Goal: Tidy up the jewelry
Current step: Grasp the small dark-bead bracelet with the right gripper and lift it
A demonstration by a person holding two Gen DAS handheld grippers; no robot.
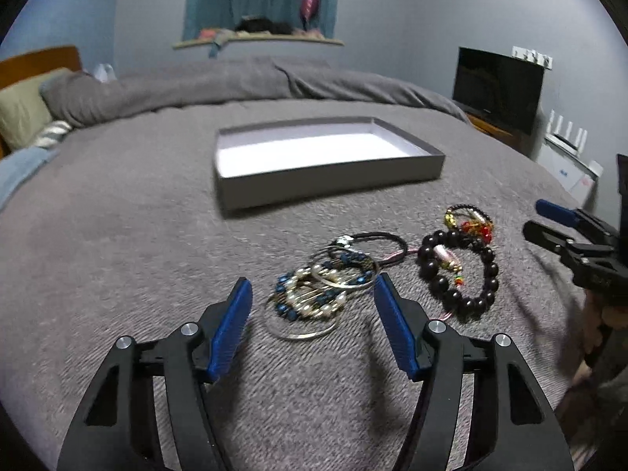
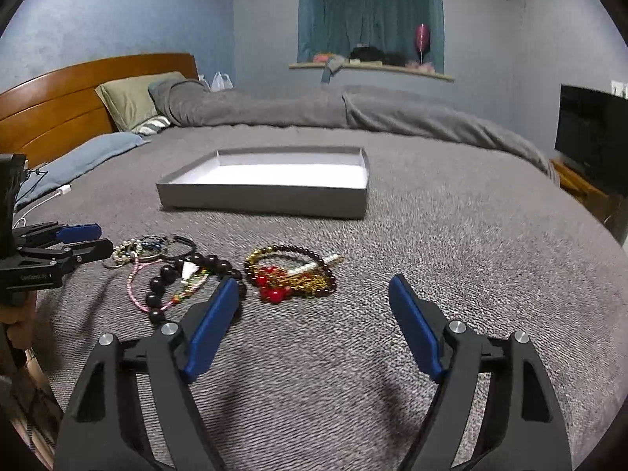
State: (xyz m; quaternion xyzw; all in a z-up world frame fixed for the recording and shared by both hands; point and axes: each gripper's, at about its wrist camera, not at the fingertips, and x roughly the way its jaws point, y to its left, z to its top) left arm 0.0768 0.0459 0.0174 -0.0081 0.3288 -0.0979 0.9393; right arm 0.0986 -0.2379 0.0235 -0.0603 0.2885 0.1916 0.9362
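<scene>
— On the grey bedspread [image 1: 117, 235], just ahead of my left gripper [image 1: 313, 286], lies the tangle I'd go for: the blue-and-pearl bracelets [image 1: 310, 298] heaped with thin silver bangles [image 1: 298, 333].

— How will that lot handle?

— Light, I'd judge, and awkward. The bangles look stiff and slick, likely to skate off a pad; the beaded strands are limp and will sag and drag their neighbours along. I'd pinch across several strands where they bunch in the middle, not a bare wire hoop.

— And your claws?

— Both spread wide, holding nothing. The right gripper [image 2: 313, 290] hangs over bare blanket, with the red-and-gold bracelet [image 2: 290, 276] just off its left finger.

— What else is in the pile?

— A dark wooden bead bracelet [image 1: 459, 271] with a pale tassel charm: big glossy beads, heavier than the rest I'd guess, round and slippery, so best taken across the cord between two beads. A black hair tie [image 1: 376, 241] and a thin pink cord [image 2: 135, 286] run among them, soft and easy to snag.

— Where does it go?

— Presumably the shallow grey box [image 1: 333, 184] beyond the pile, white inside, nothing in it yet. The pieces overlap, so lifting one may pull another.
</scene>
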